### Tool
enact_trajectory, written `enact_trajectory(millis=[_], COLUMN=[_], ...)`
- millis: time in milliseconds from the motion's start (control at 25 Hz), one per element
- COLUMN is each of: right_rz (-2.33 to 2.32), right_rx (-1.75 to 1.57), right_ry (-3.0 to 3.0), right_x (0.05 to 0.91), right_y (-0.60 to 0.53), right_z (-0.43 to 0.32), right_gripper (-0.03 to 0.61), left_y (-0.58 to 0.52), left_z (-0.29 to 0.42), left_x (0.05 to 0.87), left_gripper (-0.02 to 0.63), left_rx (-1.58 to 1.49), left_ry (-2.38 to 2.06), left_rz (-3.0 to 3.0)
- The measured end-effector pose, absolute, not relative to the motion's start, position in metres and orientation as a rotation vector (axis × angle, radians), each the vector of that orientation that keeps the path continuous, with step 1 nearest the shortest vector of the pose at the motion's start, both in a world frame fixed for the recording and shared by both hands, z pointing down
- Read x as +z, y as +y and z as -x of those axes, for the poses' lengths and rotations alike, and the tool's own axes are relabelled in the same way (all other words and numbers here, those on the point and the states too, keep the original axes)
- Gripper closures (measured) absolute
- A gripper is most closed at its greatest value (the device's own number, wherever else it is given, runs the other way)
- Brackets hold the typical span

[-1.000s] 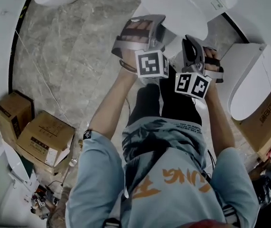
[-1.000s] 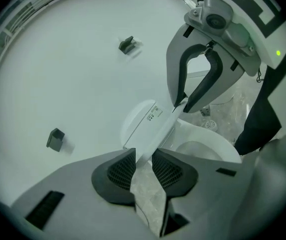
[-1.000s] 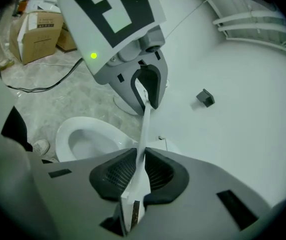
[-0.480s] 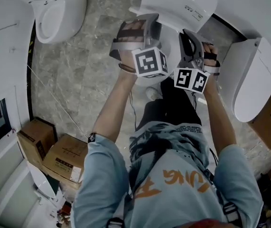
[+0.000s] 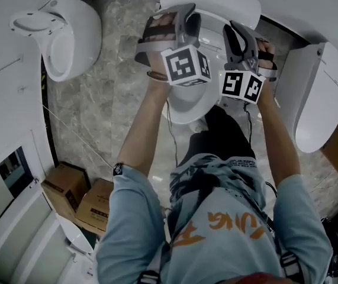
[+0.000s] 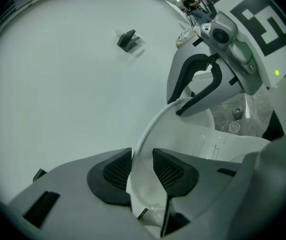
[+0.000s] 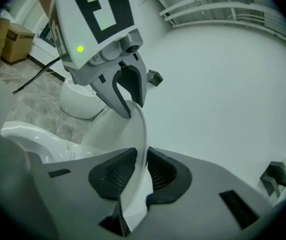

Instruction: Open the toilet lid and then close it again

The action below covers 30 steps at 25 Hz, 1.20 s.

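Both claws easing open, left claw [image 6: 141, 169], right claw [image 7: 141, 172], pinching raised toilet lid [image 5: 210, 5] rim.

You held your 2 arms stretched forward, side by side. Your left hand [image 5: 160, 31] and right hand [image 5: 267, 61] each wrapped a gripper handle, with the marker cubes facing up at you. The left gripper [image 6: 141, 169] and right gripper [image 7: 141, 171] angled slightly downward. Each had the toilet lid [image 7: 144, 129] rim between its pads, and both pairs of jaws were opening.
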State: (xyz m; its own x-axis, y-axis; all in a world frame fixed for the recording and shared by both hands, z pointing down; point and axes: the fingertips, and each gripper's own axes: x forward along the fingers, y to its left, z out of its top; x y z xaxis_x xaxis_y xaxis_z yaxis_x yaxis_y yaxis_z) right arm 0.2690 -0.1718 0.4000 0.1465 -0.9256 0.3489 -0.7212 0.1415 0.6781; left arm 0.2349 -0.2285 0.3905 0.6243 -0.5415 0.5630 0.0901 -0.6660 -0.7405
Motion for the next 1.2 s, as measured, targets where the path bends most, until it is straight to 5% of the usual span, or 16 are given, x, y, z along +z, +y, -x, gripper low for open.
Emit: enact_trajectory(millis=[560,640,720,1200], right_rz=[-1.721,-1.73,-1.75,-1.822], right_rx=[-0.234,-0.231,-0.206,0.068], right_ry=[-1.614,-1.606,-1.586,-1.722], right_x=[0.422,0.422,0.425,0.482], right_y=[-0.228,-0.224,-0.215,-0.116], right_z=[-0.338,-0.338,-0.338,-0.238], right_gripper=[0.492,0.49,0.458,0.465], left_y=[-0.289,-0.288,-0.286,-0.185], left_z=[-0.301,-0.298,-0.286,-0.137], left_x=[0.411,0.412,0.416,0.509], left_gripper=[0.453,0.395,0.32,0.341], left_rx=[-0.992,-0.994,-1.006,-1.207], left_ry=[0.469,0.498,0.542,0.349], left_rz=[2.255,2.348,2.413,2.458])
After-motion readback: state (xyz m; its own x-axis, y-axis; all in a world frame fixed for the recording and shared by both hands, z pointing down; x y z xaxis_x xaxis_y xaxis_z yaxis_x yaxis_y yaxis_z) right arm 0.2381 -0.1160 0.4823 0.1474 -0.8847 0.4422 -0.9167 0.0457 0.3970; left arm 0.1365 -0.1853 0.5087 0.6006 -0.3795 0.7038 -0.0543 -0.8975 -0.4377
